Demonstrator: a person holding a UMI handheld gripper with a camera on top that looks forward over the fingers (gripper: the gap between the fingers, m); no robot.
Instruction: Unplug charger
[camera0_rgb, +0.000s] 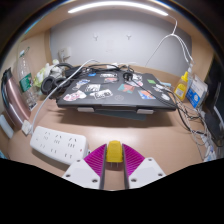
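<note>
My gripper (114, 158) is shut on a small yellow charger (114, 151), which sits pressed between the two magenta pads (95, 160). A white power strip (57, 142) lies on the tan table just ahead and to the left of the fingers. The charger is apart from the strip and held above the table. I see no cable running from the charger.
A black laptop covered in stickers (108, 92) lies closed beyond the fingers. Yellow-capped bottles and boxes (190, 88) stand to the right, with a white cable (170, 45) hanging above them. Clutter and cables (45, 76) sit at the far left.
</note>
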